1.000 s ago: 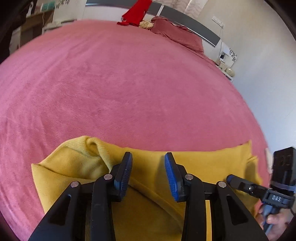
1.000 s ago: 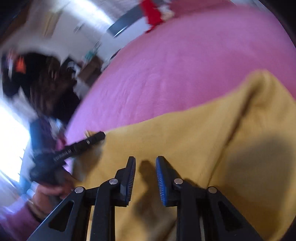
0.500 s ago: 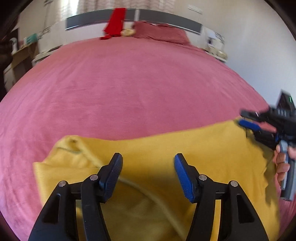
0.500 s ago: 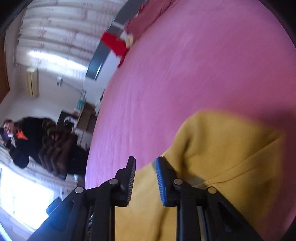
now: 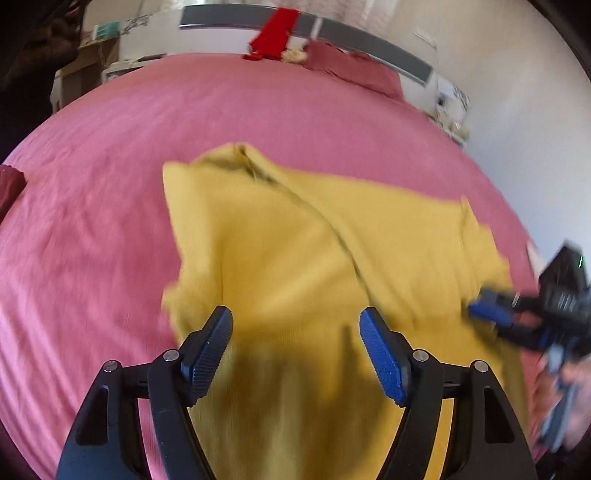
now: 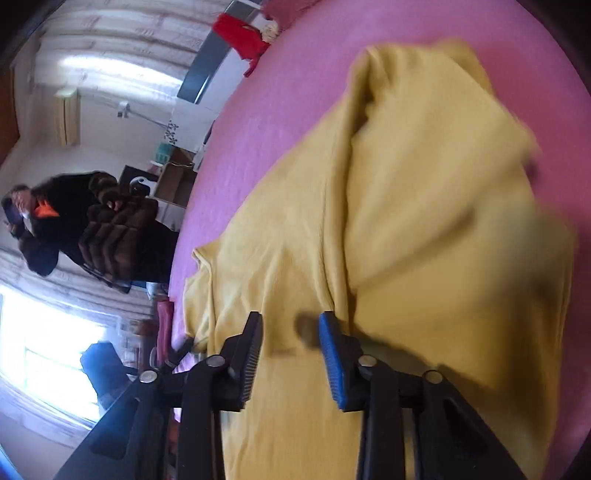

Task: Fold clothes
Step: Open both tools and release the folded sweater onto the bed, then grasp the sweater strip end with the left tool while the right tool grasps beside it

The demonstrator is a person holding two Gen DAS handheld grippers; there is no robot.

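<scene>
Now your left gripper (image 5: 295, 350) opening wide over the yellow top (image 5: 314, 258), nothing pinched, your right gripper (image 6: 290, 350) at three o'clock, opening, holding nothing, pink bed (image 5: 92, 221) underneath.

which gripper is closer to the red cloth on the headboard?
Neither clearly. The red cloth hangs at the far end of the bed; left gripper and right gripper are both over the yellow garment at the near end, jaws opening, nothing gripped.
</scene>
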